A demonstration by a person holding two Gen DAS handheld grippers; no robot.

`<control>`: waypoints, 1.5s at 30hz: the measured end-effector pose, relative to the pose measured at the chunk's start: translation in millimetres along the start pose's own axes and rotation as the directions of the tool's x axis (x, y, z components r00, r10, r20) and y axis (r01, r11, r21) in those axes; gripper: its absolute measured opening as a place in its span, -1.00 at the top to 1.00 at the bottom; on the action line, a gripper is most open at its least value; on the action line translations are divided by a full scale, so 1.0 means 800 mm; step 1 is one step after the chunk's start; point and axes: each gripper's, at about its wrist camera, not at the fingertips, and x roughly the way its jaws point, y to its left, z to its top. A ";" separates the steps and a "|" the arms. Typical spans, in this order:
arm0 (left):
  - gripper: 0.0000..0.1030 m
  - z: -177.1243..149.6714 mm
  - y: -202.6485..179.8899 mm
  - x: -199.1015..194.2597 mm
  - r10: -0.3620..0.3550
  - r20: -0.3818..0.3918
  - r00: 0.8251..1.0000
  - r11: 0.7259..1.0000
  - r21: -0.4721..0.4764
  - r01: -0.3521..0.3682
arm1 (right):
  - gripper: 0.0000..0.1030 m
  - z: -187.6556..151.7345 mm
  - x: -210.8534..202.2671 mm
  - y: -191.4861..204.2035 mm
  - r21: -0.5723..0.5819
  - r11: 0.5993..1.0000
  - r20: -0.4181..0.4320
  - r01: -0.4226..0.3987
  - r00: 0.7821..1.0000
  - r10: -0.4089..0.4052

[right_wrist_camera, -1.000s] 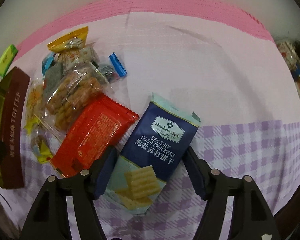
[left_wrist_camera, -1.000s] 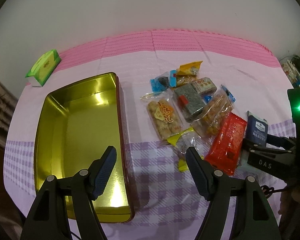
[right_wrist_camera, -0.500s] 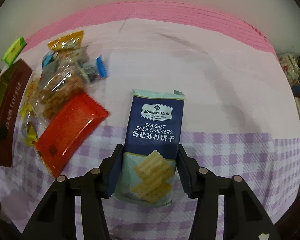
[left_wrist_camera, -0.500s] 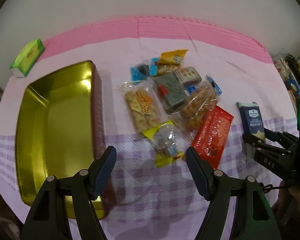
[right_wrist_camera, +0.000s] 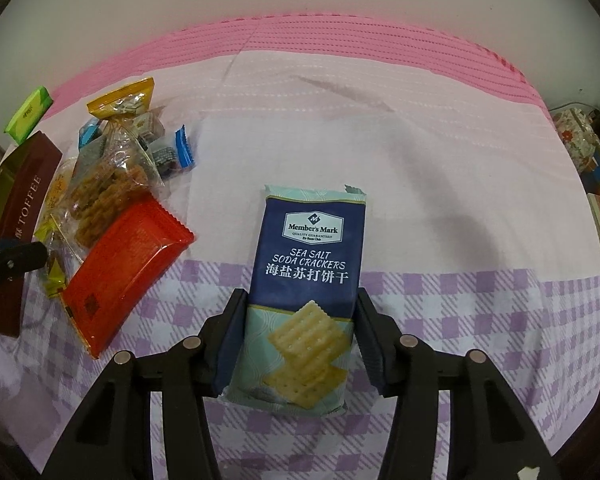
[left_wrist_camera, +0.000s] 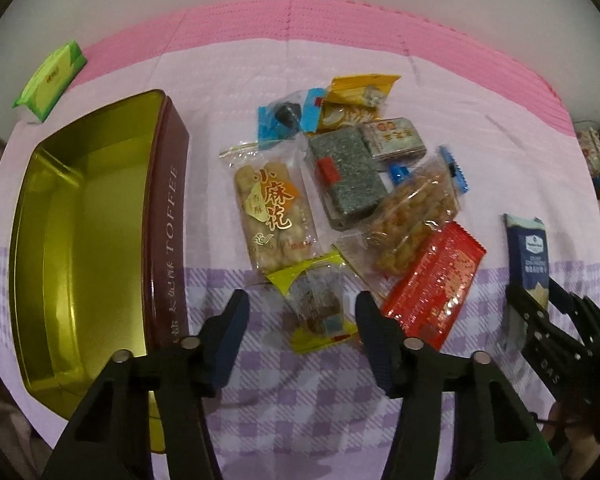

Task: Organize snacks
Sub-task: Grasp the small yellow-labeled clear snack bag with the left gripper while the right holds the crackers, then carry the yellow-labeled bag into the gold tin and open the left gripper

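Observation:
An open gold tin with a brown "TOFFEE" side lies on the left of the cloth-covered table. Beside it is a heap of snack packets. My left gripper points down over a small clear packet with yellow ends. That packet lies between the closing jaws, and the pads do not press on it. My right gripper is shut on the lower half of a blue sea-salt soda cracker pack. The cracker pack also shows at the right of the left wrist view, apart from the heap.
The heap holds a red packet, a clear pack of fried dough twists, a grey seaweed bar and several small sweets. A green box sits at the far left corner. Books or boxes line the right table edge.
My left gripper moved right from above the tin to over the yellow-ended packet, sank lower, and its jaws narrowed. My right gripper closed on the cracker pack, which now sits straight and clear of the red packet.

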 end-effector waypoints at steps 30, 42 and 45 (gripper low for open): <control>0.48 -0.009 0.004 -0.001 -0.021 0.013 1.000 0.999 0.037 0.021 | 0.01 0.002 -0.004 0.005 0.002 1.000 -0.001 0.004 1.000 -0.004; 0.48 0.025 0.072 -0.058 0.047 0.141 0.989 0.999 -0.004 -0.047 | 0.01 0.002 -0.004 0.005 0.001 1.000 0.001 0.007 1.000 -0.007; 0.48 0.039 0.103 -0.062 0.094 0.162 0.982 0.995 -0.038 -0.089 | 0.01 0.001 -0.004 0.005 0.005 1.000 0.003 0.009 1.000 -0.009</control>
